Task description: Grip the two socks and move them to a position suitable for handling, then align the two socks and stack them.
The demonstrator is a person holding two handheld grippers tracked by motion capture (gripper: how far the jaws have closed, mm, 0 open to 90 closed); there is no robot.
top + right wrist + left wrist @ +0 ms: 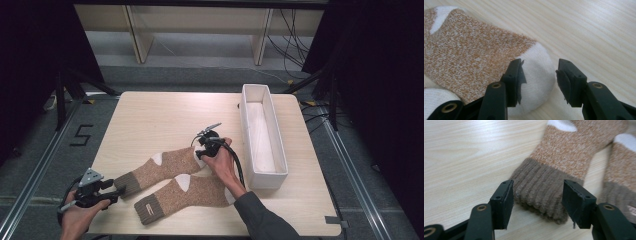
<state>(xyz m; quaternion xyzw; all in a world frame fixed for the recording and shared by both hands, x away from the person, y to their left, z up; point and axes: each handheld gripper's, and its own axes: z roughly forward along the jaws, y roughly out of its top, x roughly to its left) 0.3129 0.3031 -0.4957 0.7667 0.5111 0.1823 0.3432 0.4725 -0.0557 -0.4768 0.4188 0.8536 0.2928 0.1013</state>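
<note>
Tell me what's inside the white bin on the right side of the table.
The white bin looks empty: its pale floor shows along most of its length in the high view. The near end wall hides a thin strip of floor behind it, so that bit can't be checked.

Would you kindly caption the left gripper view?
Open left gripper straddling the brown ribbed cuff of a sock.

Second sock (pixel 621 177) blurred, cut off at edge

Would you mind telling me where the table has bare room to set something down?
The table is bare behind the two socks, left of the white tray. The near middle is crowded with socks, left gripper and right gripper.
</note>
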